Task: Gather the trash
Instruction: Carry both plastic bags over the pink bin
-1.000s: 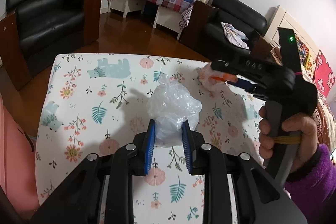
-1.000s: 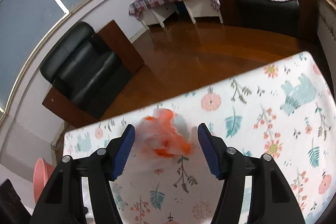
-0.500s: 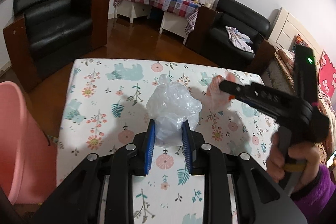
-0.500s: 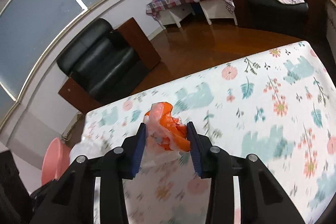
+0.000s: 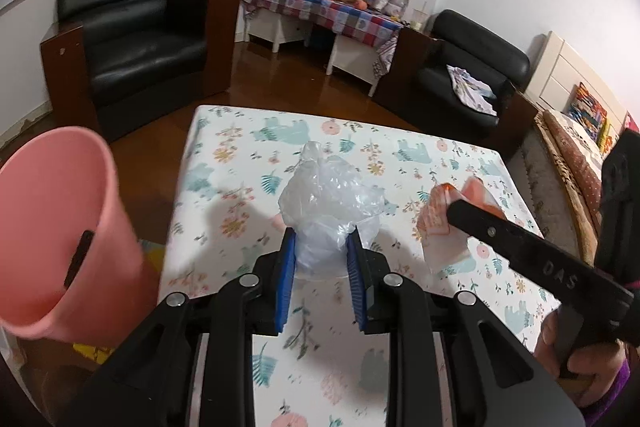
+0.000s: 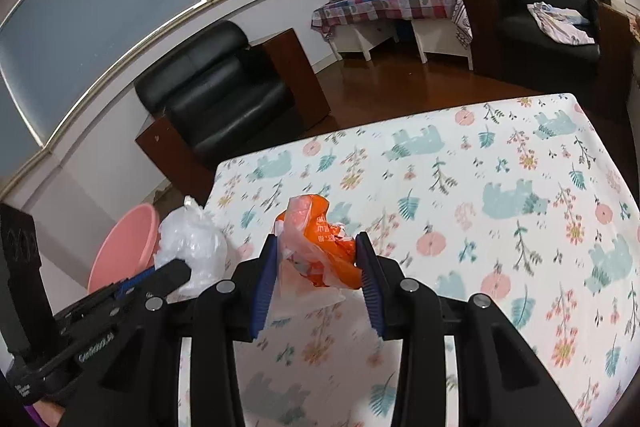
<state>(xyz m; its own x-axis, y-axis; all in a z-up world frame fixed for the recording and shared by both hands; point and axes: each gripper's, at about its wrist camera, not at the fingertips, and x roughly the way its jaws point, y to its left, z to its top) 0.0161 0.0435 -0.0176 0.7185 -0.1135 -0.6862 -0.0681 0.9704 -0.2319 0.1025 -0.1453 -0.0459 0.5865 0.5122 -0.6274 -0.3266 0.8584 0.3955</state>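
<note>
- Left wrist view: our left gripper pinches a crumpled clear plastic bag between its blue pads; the bag is lifted above the tabletop.
- Under it lies the table covered in a white cloth printed with flowers, leaves and teal bears.
- A pink plastic bucket stands off the table's left edge, near the held bag, its mouth tipped toward us.
- At right, our right gripper enters as a black bar, with a crumpled orange-and-white plastic wrapper at its tip. A hand in a purple sleeve grips its handle.
- Right wrist view: the right gripper clamps the orange-and-white wrapper; its jaws have just been closing, and both pads now press the wrapper's sides, clear of the cloth.
- To the left, the left gripper carries the clear bag, just beside the wrapper.
- The pink bucket sits behind the clear bag, beyond the table corner.
</note>
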